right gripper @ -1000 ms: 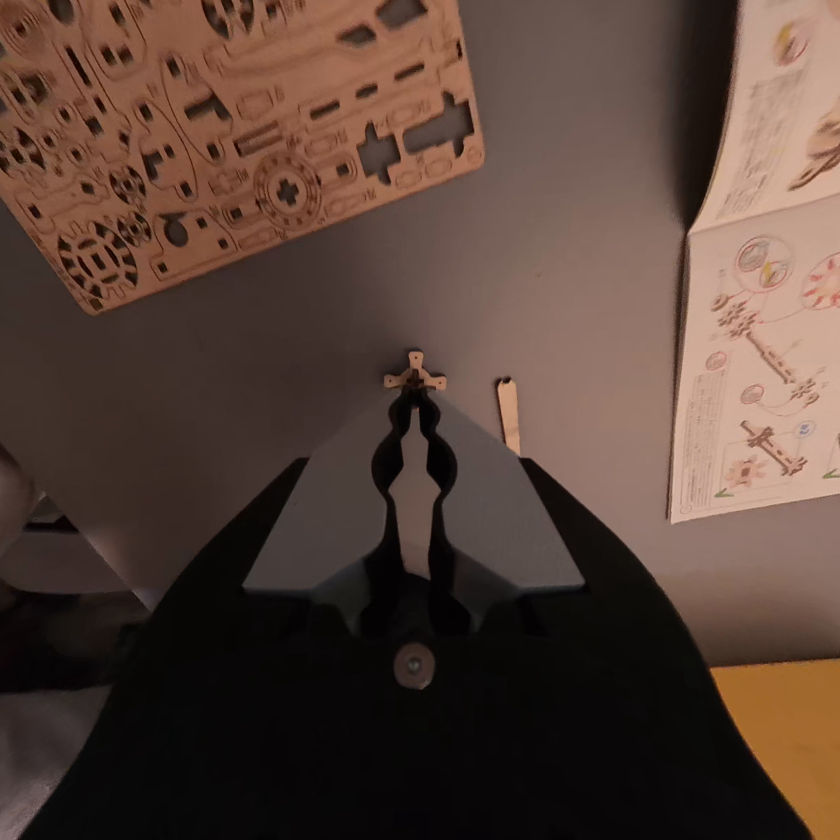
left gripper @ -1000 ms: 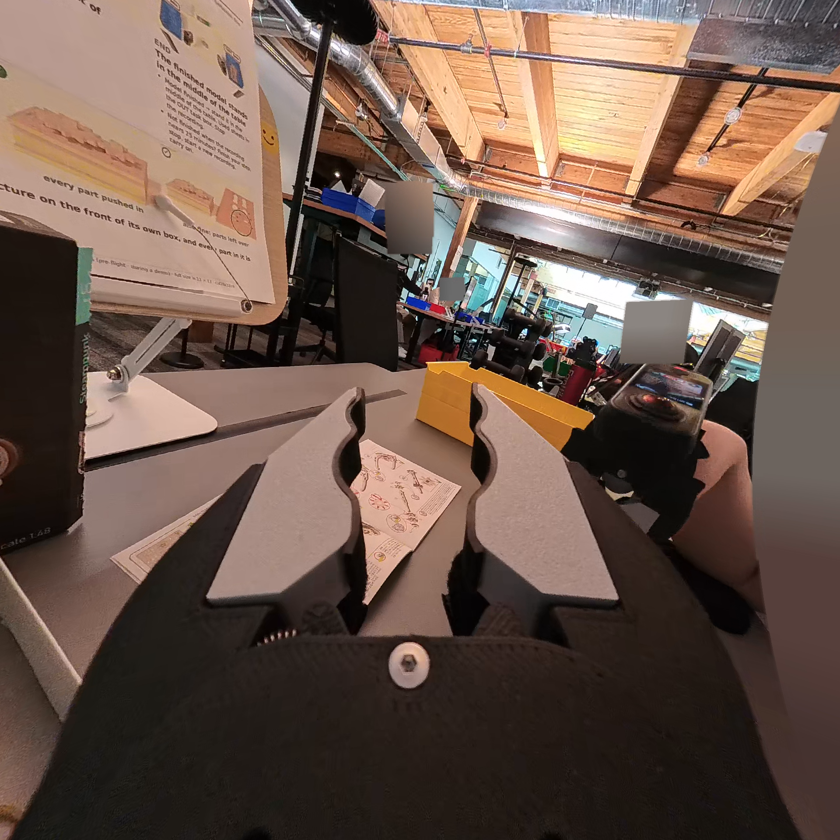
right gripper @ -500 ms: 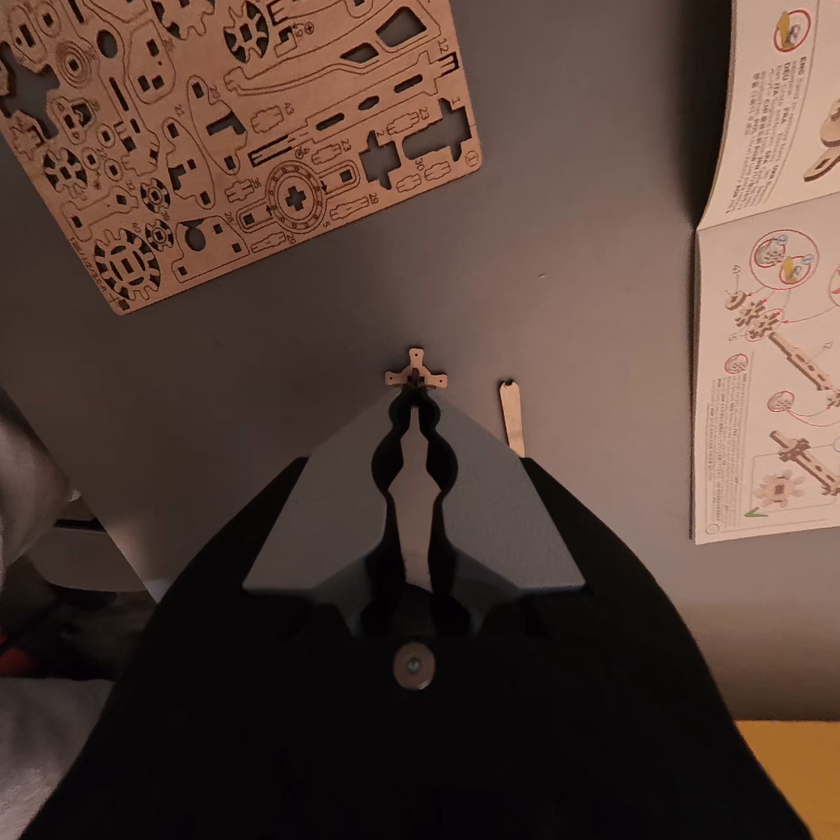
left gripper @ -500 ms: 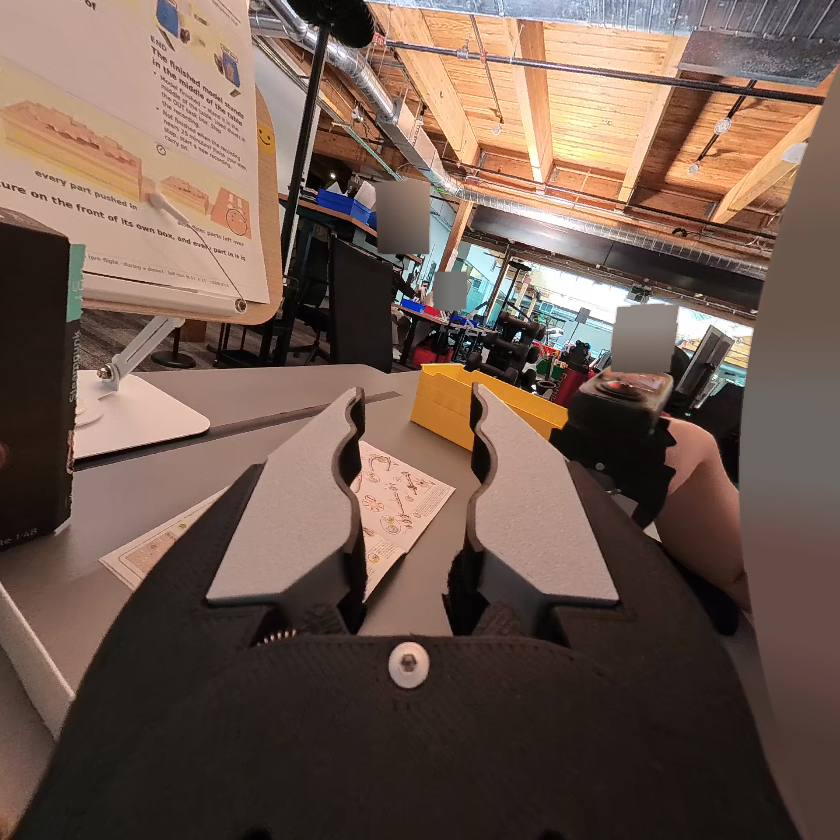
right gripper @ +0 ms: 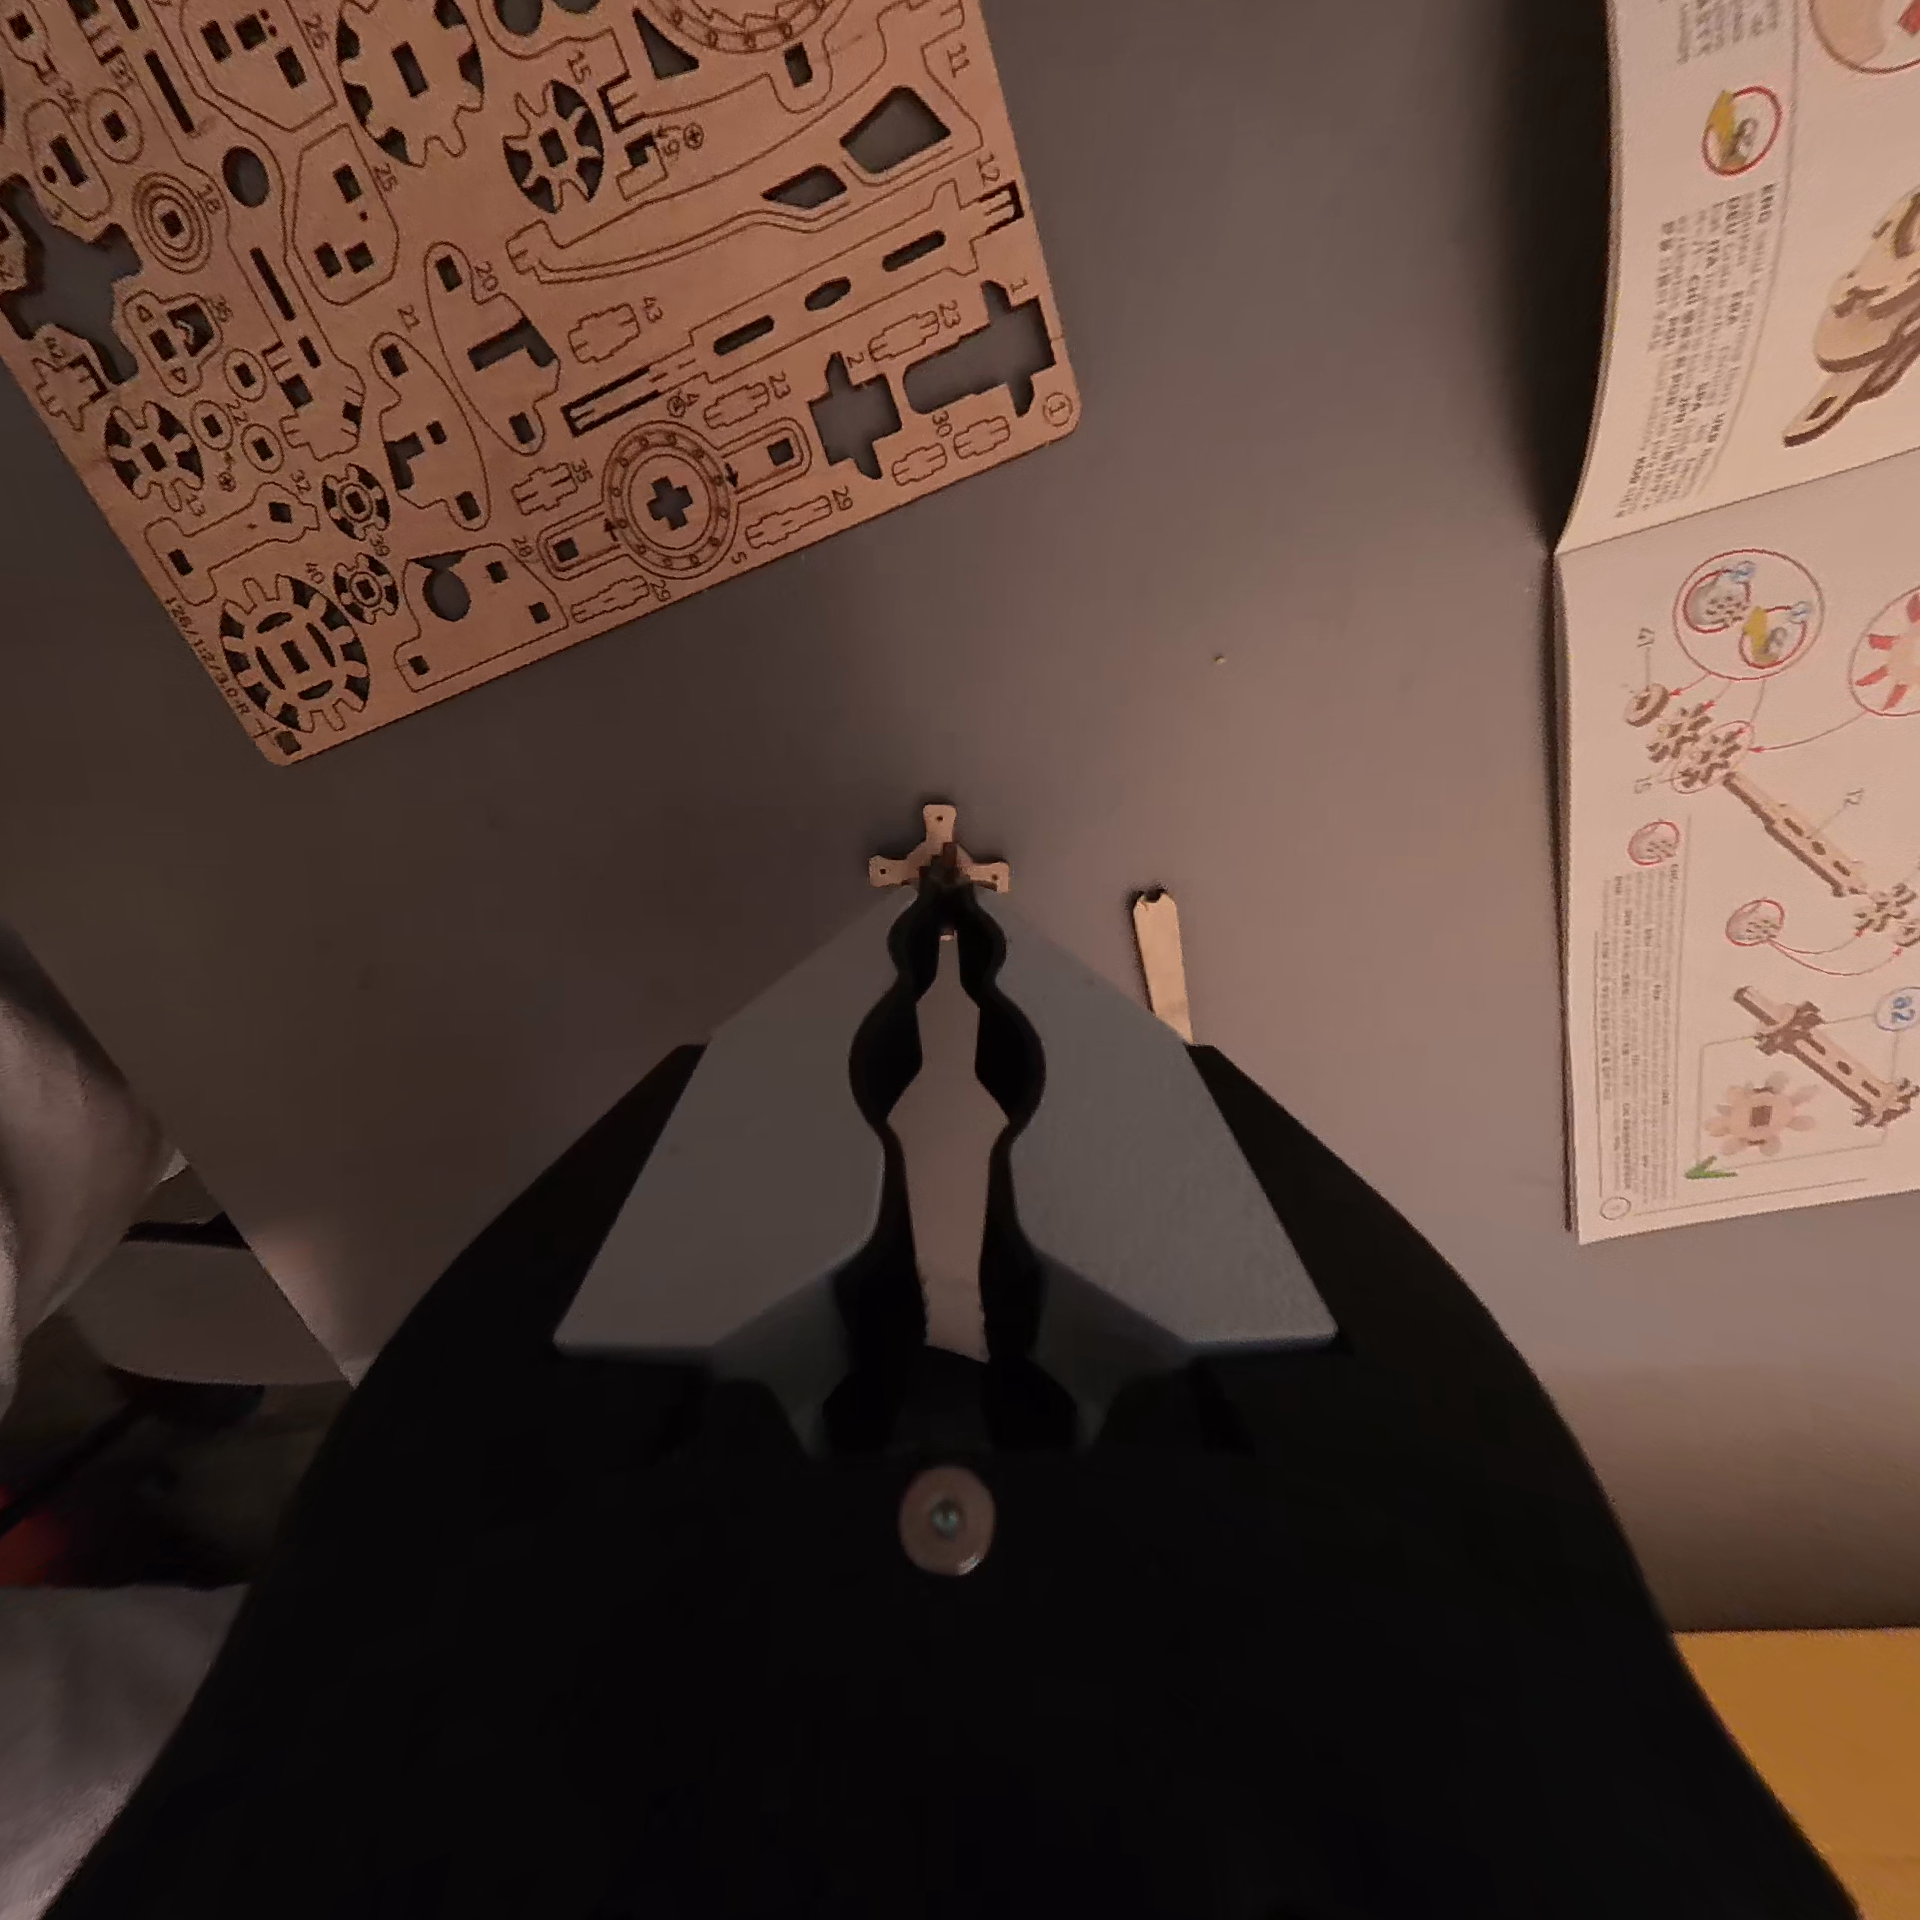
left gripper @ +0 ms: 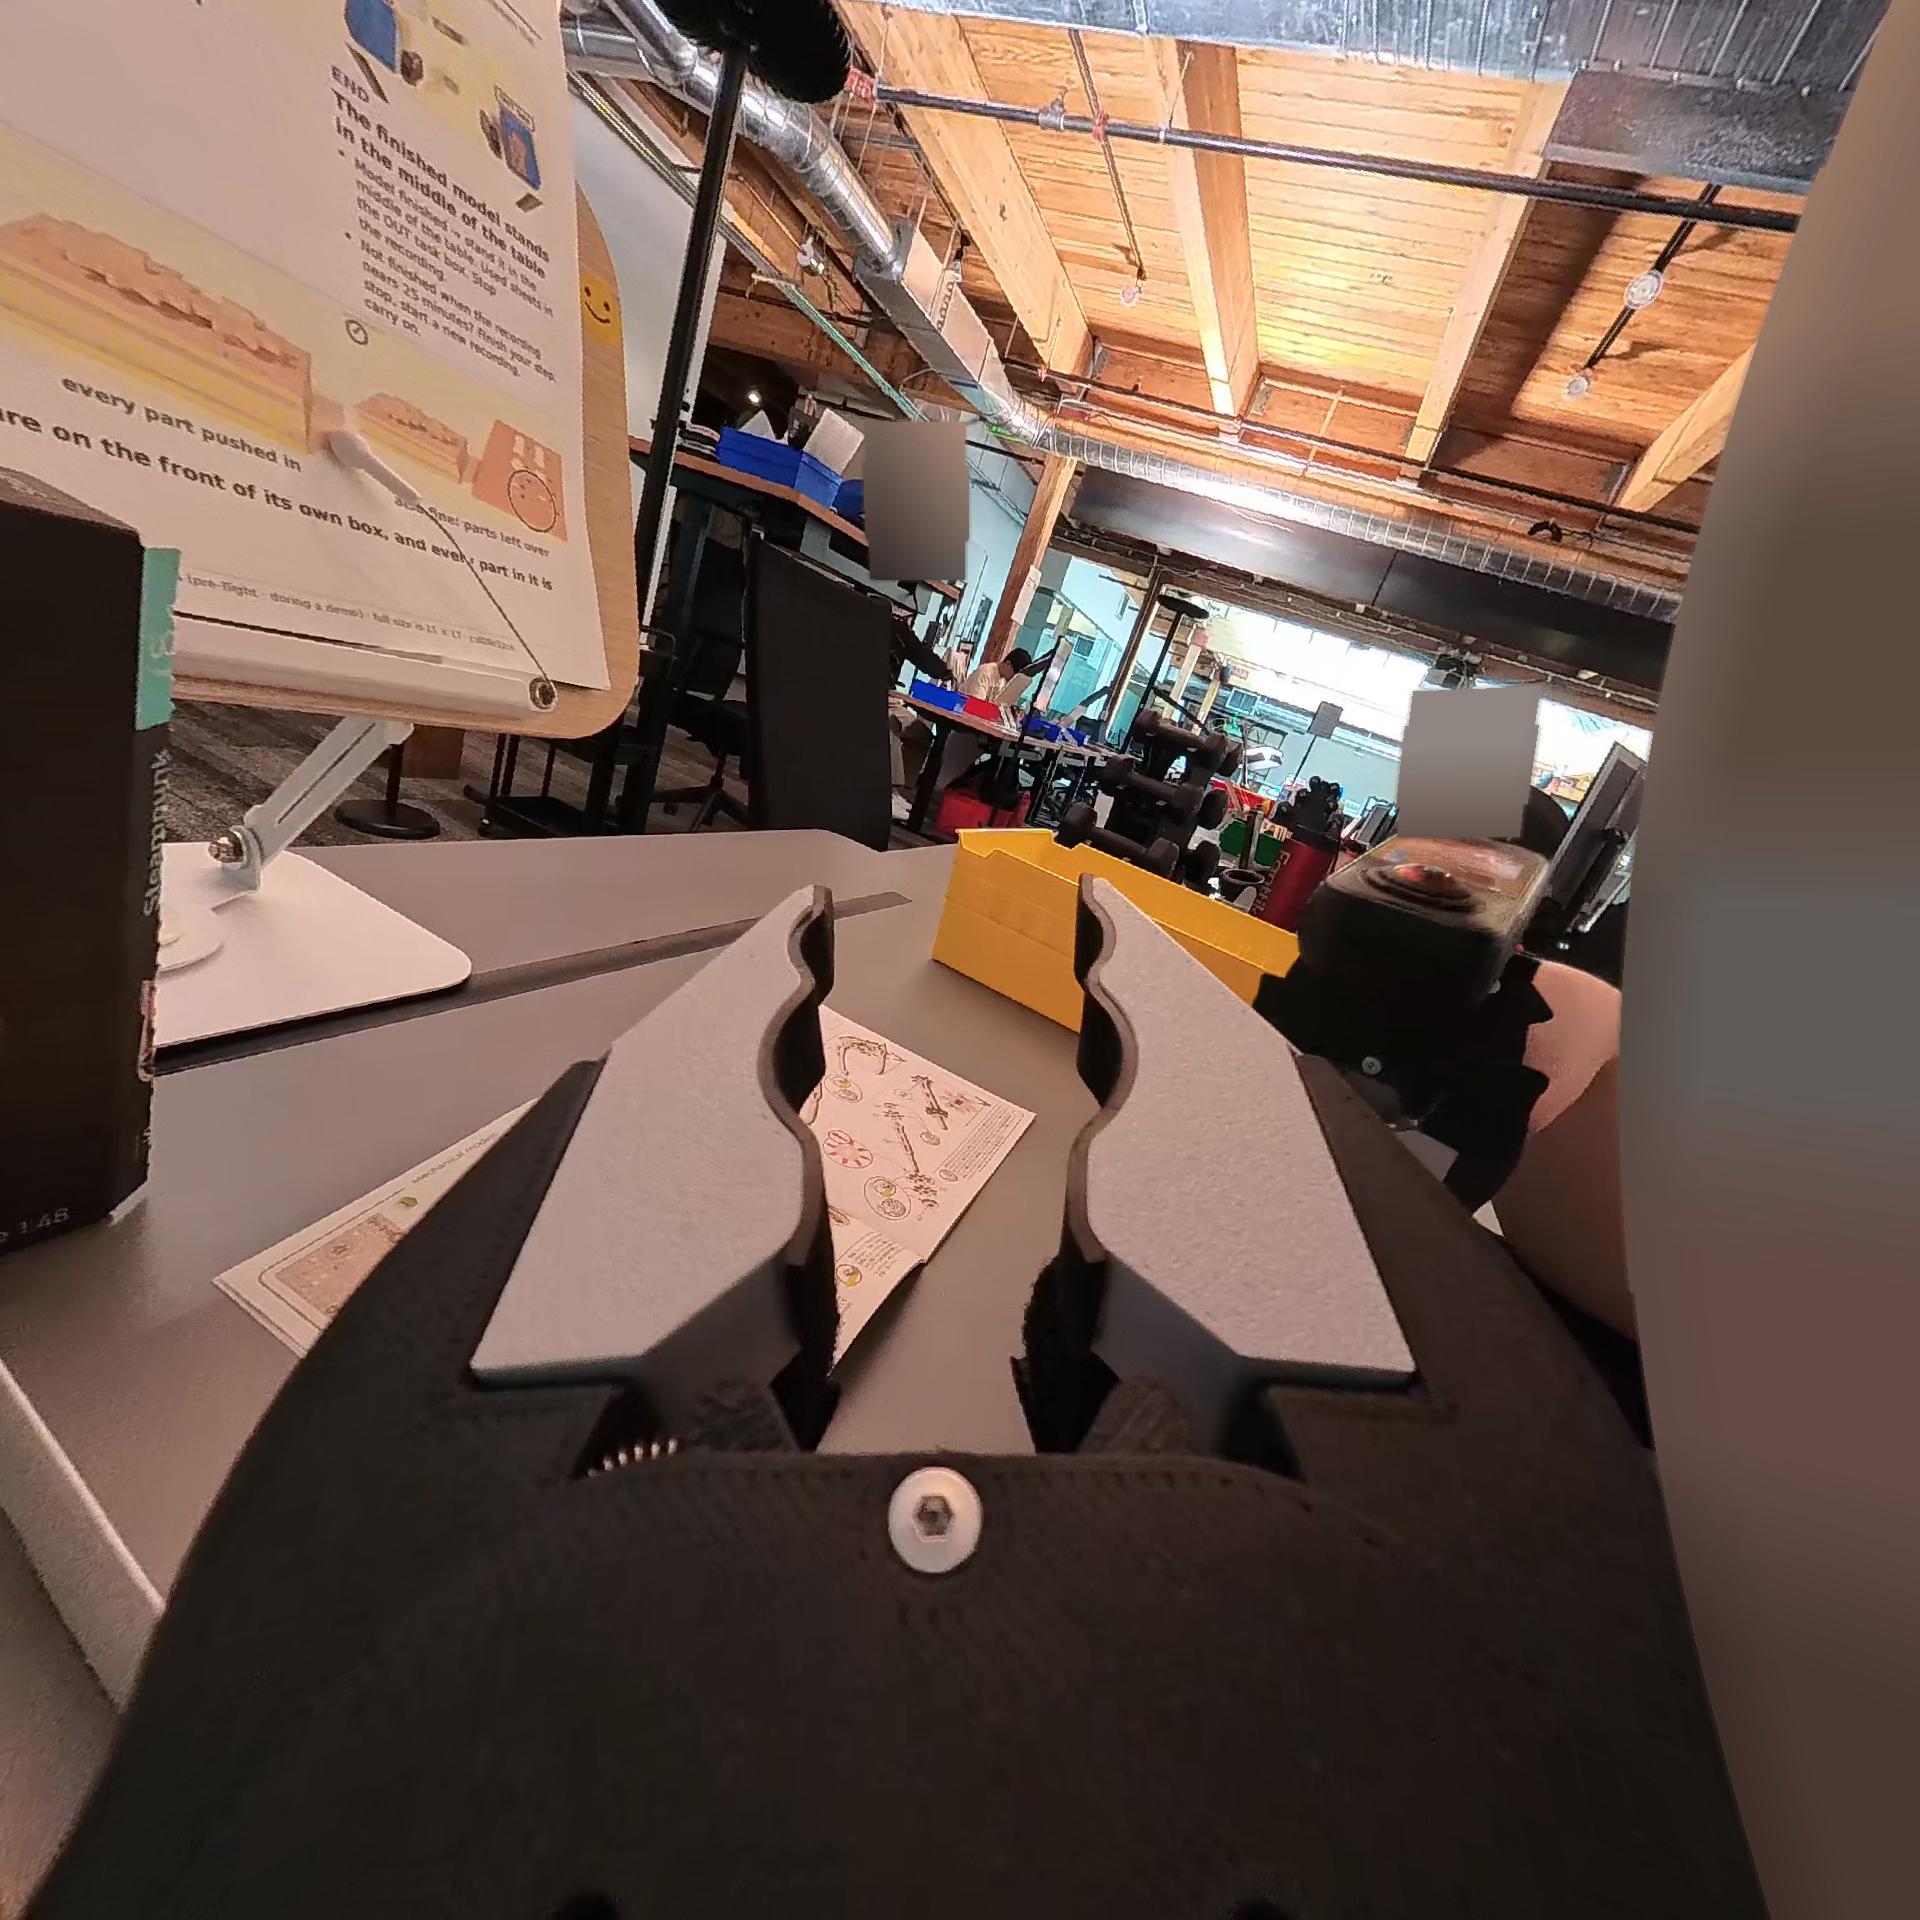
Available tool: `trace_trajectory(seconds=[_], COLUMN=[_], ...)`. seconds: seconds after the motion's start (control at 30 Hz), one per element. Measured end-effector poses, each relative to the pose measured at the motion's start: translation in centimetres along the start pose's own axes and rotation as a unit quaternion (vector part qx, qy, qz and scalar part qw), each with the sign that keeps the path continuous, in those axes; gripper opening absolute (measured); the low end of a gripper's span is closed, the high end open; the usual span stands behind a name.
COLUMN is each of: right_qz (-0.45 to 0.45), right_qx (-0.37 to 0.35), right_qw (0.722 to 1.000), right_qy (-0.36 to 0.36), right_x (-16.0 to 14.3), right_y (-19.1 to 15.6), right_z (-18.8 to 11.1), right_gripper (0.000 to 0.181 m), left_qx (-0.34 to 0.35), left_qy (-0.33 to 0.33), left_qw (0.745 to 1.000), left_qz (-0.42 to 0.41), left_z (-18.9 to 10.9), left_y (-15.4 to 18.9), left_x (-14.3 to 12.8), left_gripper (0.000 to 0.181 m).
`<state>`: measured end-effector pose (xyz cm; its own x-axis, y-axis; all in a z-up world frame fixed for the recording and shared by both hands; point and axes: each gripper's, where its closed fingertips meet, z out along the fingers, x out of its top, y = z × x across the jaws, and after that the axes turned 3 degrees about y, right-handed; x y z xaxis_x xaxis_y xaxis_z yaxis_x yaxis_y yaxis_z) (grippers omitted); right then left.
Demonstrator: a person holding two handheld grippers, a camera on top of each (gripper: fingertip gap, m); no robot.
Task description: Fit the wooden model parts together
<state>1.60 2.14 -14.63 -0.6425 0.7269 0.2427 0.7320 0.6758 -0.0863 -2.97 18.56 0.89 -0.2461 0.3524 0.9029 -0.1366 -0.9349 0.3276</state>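
Left wrist view
Left gripper (left gripper: pixel 954 914): held above the grey table (left gripper: pixel 623 914), looking out level over it; the two grey fingers stand well apart with nothing between them.
Booklet (left gripper: pixel 914 1132): an open instruction booklet lies flat on the table, seen through the gap and under the left finger.
Yellow bin (left gripper: pixel 1039 935): on the table beyond the fingertips, to the right.
Dark box (left gripper: pixel 68 883): stands upright at the left edge.
Sign on stand (left gripper: pixel 291 312): a printed sheet on a wooden board, carried by a white stand whose base rests on the table, upper left.
Right gripper (left gripper: pixel 1423 935): its black body and camera show at the right, just past the yellow bin, with part of a person's arm (left gripper: pixel 1569 1143) beside it.

Right wrist view
Right gripper (right gripper: pixel 941 902): pointed down at the table (right gripper: pixel 1299 520); fingertips pinched together on a small cross-shaped wooden part (right gripper: pixel 938 857), which sticks out past the tips.
Wooden stick (right gripper: pixel 1162 961): a short flat strip lies on the table just right of the fingertips, apart from the cross-shaped part.
Wooden sheet (right gripper: pixel 499 312): a laser-cut sheet of model parts, several already punched out, lies flat at upper left, well apart from the held part.
Booklet (right gripper: pixel 1745 831): open at the right edge, showing assembly drawings.
Yellow bin (right gripper: pixel 1808 1766): a corner shows at lower right.
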Motion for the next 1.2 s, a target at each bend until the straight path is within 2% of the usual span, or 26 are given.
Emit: trace_trajectory(seconds=[1.2], right_qz=[0.022], right_qx=[0.007], right_qw=[1.000], right_qy=[-0.006], right_x=[-0.26], right_y=[-0.25], right_z=[0.12], right_gripper=[0.002], left_qx=[-0.003], left_qy=[0.000], left_qw=[1.000], left_qz=[-0.002], left_z=[0.01], left_y=[0.05], left_x=[0.00], left_gripper=[0.045])
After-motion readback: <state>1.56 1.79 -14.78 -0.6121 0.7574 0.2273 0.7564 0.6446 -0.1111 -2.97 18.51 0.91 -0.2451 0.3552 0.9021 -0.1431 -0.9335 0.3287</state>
